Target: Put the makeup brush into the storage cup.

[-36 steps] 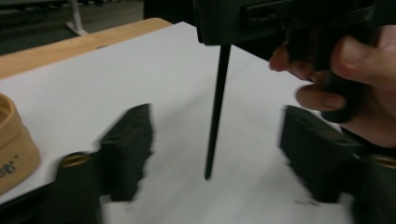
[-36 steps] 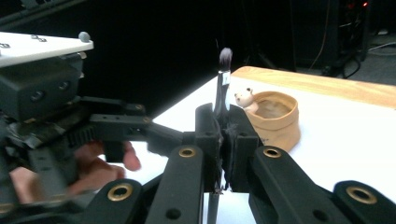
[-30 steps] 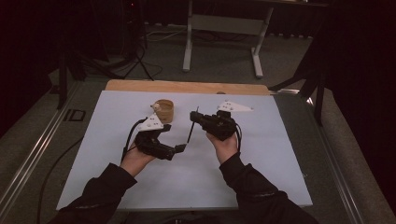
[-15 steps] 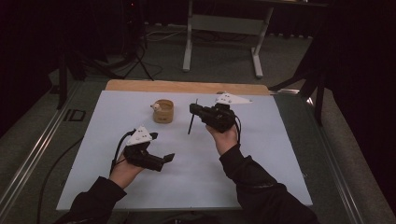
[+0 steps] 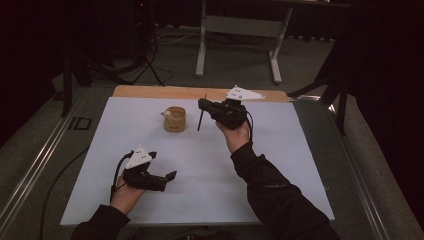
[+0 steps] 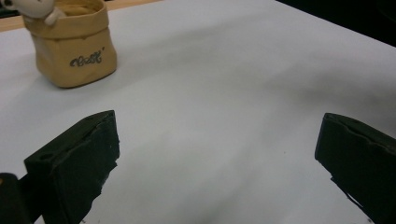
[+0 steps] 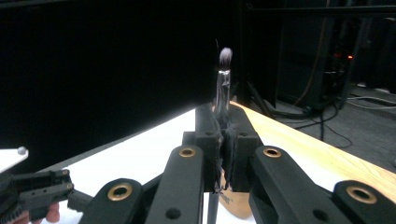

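In the high view, the right hand-held gripper point(image 5: 204, 104) is in the upper middle of the frame, raised above the white bench point(image 5: 280, 165). Its jaws are closed tight on a thin brush point(image 5: 200, 117), which passes between the pads. In this view the dark handle of the brush hangs down and slightly to the left below the jaws, and its lower end is just right of the small tan pouch point(image 5: 175, 120). Whether this end touches the bench, I cannot tell.

In the right gripper view, the same brush point(image 7: 224, 79) stands upright in the centre of the frame. A metal collar and a tuft of dark bristles rise above the two pressed pads, and the handle goes down between the jaws at the bottom. A part of the tan pouch point(image 7: 233, 205) is visible behind the jaws, near the bottom centre.

The left hand-held gripper point(image 5: 170, 176) is in the lower left of the high view, low over the bench and well apart from the pouch. Its jaws are wide open and nothing is between them. In the left gripper view the two black jaws stand far apart at the lower corners, with bare white bench point(image 6: 224, 93) between them. The tan pouch point(image 6: 74, 51) stands upright in the upper left of that frame, with a small pale figure point(image 6: 28, 9) at its rim.
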